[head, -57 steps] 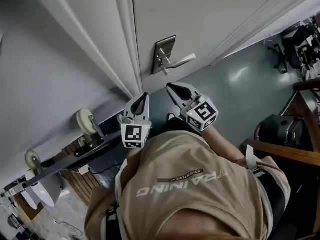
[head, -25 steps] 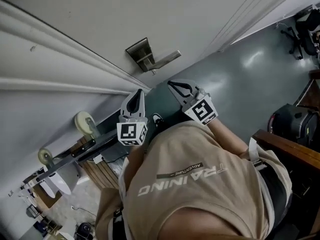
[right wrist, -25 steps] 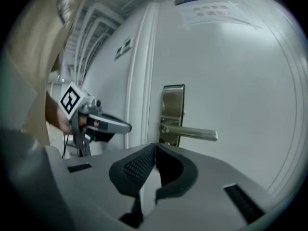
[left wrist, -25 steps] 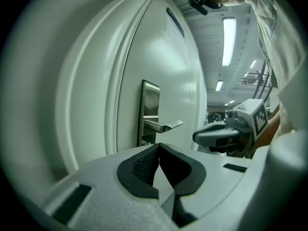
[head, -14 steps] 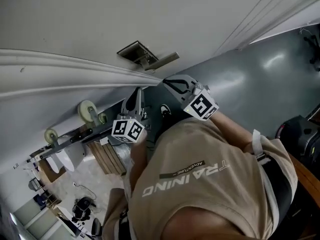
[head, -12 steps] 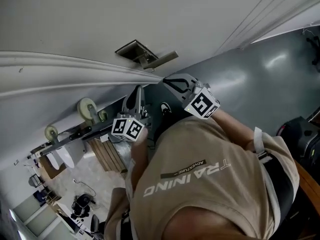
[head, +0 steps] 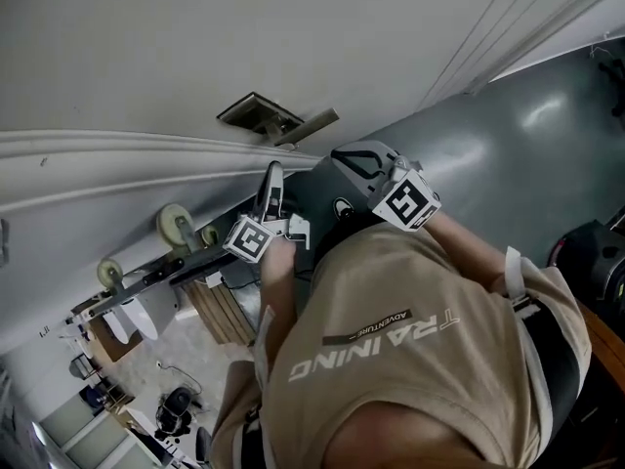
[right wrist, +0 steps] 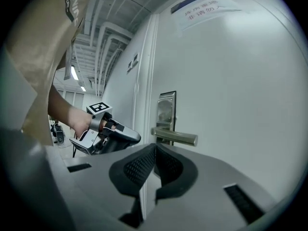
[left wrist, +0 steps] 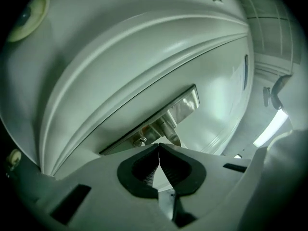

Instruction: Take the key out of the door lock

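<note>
Though both pairs of jaws are pressed tip to tip, neither has anything between them. The left gripper (left wrist: 159, 146) shows its dark ribbed pads (left wrist: 142, 170) meeting at the front edge, with nothing caught there. Its tips sit just short of the lock plate (left wrist: 185, 104), close under the lever handle (left wrist: 166, 129). Just past those tips, a small metal stub (left wrist: 140, 141) juts from the plate beside the handle's base. Whether that stub is the key cannot be told, and no view shows the key clearly.

The right gripper (right wrist: 155, 147) is closed and empty in the same way. It points at the door (right wrist: 231, 81), with the handle crossing just above its tips. From its camera the left gripper is seen reaching in from the left, held by a hand (right wrist: 77, 120) under the marker cube (right wrist: 98, 108). A paper notice (right wrist: 202, 6) is stuck high on the door.

From the head view the two grippers are side by side below the lock. The left one is close to the door frame (head: 146, 154), and the right one is a little apart from it, under the handle's free end. The person's tan shirt (head: 391, 350) fills the lower part of that view, above a grey floor (head: 498, 135).
</note>
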The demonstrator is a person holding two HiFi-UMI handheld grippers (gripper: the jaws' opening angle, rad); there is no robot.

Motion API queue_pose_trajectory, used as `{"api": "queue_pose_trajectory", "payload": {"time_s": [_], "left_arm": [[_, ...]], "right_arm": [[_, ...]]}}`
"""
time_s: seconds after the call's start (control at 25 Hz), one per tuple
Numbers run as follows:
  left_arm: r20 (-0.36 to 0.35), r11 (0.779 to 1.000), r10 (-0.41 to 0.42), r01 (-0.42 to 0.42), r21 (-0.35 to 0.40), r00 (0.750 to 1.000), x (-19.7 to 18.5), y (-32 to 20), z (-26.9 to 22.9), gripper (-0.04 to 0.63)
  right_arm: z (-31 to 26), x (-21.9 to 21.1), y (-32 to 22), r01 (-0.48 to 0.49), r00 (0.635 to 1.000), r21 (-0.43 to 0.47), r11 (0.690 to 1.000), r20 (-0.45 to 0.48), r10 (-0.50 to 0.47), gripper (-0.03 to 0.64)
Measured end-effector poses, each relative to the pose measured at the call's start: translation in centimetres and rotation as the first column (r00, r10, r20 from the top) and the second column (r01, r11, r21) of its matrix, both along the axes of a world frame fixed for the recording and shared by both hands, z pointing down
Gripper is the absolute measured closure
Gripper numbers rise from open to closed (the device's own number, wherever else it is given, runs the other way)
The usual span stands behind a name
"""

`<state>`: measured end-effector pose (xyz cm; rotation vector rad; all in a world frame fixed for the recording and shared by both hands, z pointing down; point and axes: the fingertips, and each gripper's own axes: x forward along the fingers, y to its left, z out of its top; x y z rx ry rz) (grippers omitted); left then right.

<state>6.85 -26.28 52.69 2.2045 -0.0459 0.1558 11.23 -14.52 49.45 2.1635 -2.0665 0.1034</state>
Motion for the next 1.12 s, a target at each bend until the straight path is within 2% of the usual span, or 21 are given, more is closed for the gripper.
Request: {"api": "queue_pose_trajectory", "payload": {"time_s": [0.12, 0.2, 0.28, 0.44, 0.6, 0.72, 0.84, 0.92, 1.04, 1.12], "left_arm": [[0.002, 0.993, 0.036, -0.036, -0.113, 0.999, 0.6, -0.3, 1.0, 0.584], [-0.016, 0.977, 0.059, -0.061, -0.205, 0.998, 1.1, -0.2, 1.5, 0.584], [-0.03, 0.96, 0.087, -0.092, -0.264, 0.996, 1.8, 0.1, 1.9, 0.584], [-0.009, 0.945, 0.145, -0.141, -0.296, 0.989, 2.5, 0.3, 2.8, 0.584], [-0.053, 0.908, 0.181, -0.188, -0.375, 0.982, 3.4, 0.4, 2.8, 0.583], [-0.049, 0.894, 0.19, -0.193, -0.405, 0.981, 3.6, 0.2, 3.5, 0.581], [-0.049, 0.881, 0.185, -0.188, -0.434, 0.981, 3.7, -0.4, 3.8, 0.536], [-0.065, 0.869, 0.188, -0.197, -0.454, 0.98, 4.2, -0.4, 3.7, 0.532], [-0.073, 0.869, 0.228, -0.237, -0.434, 0.971, 5.8, 0.1, 3.6, 0.532], [-0.062, 0.873, 0.233, -0.237, -0.426, 0.971, 6.6, 0.2, 3.7, 0.534]], "right_arm": [[-0.4, 0.3, 0.2, -0.045, 0.999, -0.001, 0.999, 0.012, 0.045, 0.603], [-0.7, 0.5, 0.3, -0.07, 0.997, -0.006, 0.997, 0.019, 0.071, 0.603], [-0.9, 1.0, 0.3, -0.09, 0.996, -0.011, 0.996, 0.013, 0.09, 0.603], [-1.7, 1.8, -0.5, -0.138, 0.99, 0.01, 0.99, -0.018, 0.138, 0.603], [-2.1, 2.1, -1.3, -0.135, 0.99, 0.005, 0.991, -0.05, 0.135, 0.603], [-2.3, 2.7, -1.8, -0.141, 0.988, 0.009, 0.99, -0.054, 0.142, 0.603], [-2.5, 3.4, -2.1, -0.154, 0.987, 0.019, 0.988, -0.047, 0.155, 0.601], [-2.6, 3.6, -2.2, -0.151, 0.986, 0.014, 0.988, -0.063, 0.152, 0.602], [-2.4, 3.8, -2.3, -0.144, 0.985, -0.004, 0.99, -0.099, 0.143, 0.603], [-2.4, 3.9, -2.3, -0.157, 0.984, 0.005, 0.988, -0.083, 0.157, 0.603]]}}
